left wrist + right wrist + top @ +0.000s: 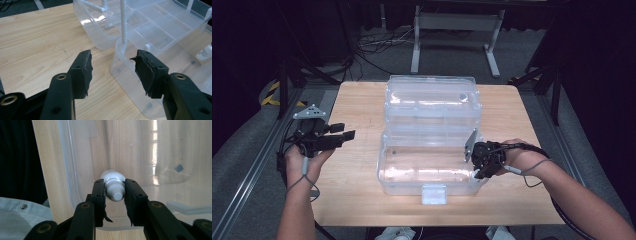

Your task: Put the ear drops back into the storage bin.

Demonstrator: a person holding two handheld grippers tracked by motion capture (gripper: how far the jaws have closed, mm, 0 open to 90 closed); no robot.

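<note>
The right claw (113, 192) is clamped on a small white bottle (113, 185), with one jaw on each side of its neck. The bottle is inside the lower tub of the open clear box (387, 172), at the right end of the tub, and in the high view the right claw (482, 162) reaches over the right wall there. The long axis of the bottle runs along the claw: the cap points back toward the right claw's camera and the round bottom points away, into the tub. Whether the bottle rests on the tub floor or hangs a little above it, I cannot tell.

The left claw (113, 72) has its jaws apart and holds nothing. It hovers over the surface (357, 100), left of the box and well apart from the bottle. The right hand is therefore the nearer one, and I judge that the coming move belongs to it.
</note>
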